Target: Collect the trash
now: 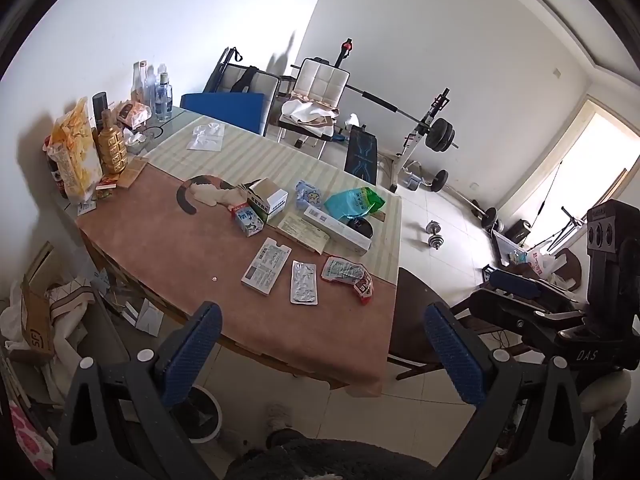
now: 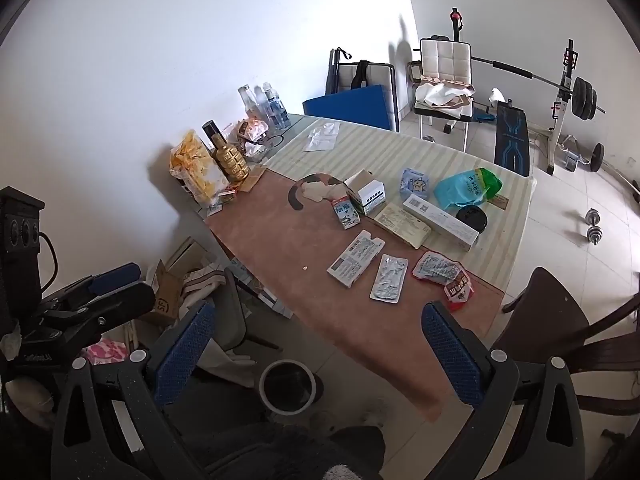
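You've got both grippers up and back from the table (image 2: 460,308), angled down at it, and that standoff makes sense: from here you can see the whole spread before you commit. Your left gripper (image 1: 320,344) has its jaws as wide as they go, nothing between the blue pads; your right gripper (image 2: 316,344) is the same, spread full and empty. The trash sits in a cluster on the near half of the table, well apart from both tools. Count it off: one flattened medicine box (image 2: 355,258), one silver blister pack (image 2: 389,279), one torn red snack wrapper (image 2: 448,278) nearest your right side, one small blue-and-white milk carton (image 2: 346,213), one open white box (image 2: 368,192) just behind it, one pale card sleeve (image 2: 402,226), one long white box (image 2: 440,222), one teal-and-green bag (image 2: 466,190), one little blue packet (image 2: 416,185), one black round lid (image 2: 473,218). The bin (image 2: 288,386) stands on the floor just below the table's near edge, its mouth open upward, handy for short drops. The bottles and the chip bag (image 2: 196,170) by the wall look like keepers, I'd judge.
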Motion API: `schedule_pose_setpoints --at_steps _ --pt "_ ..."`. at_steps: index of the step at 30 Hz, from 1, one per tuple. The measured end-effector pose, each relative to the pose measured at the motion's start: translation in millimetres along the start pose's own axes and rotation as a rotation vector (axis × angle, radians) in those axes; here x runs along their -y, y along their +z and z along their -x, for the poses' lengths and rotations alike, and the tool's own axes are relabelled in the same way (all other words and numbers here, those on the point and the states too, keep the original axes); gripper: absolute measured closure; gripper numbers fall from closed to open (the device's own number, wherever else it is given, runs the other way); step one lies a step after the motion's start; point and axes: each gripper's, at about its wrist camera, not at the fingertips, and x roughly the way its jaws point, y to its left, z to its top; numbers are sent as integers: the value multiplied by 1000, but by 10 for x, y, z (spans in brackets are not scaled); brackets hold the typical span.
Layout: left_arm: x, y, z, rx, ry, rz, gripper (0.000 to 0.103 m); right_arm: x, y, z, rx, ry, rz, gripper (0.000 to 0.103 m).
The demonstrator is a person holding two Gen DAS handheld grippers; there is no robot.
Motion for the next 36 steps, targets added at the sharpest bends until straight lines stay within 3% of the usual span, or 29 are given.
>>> schedule_pose_setpoints --at_steps 22,36 --pt "92 173 -30 -5 -16 3 0 -7 -2 8 0 1 1 0" --pt "99 119 -33 -1 -13 2 0 -2 -5 3 -1 2 2 0"
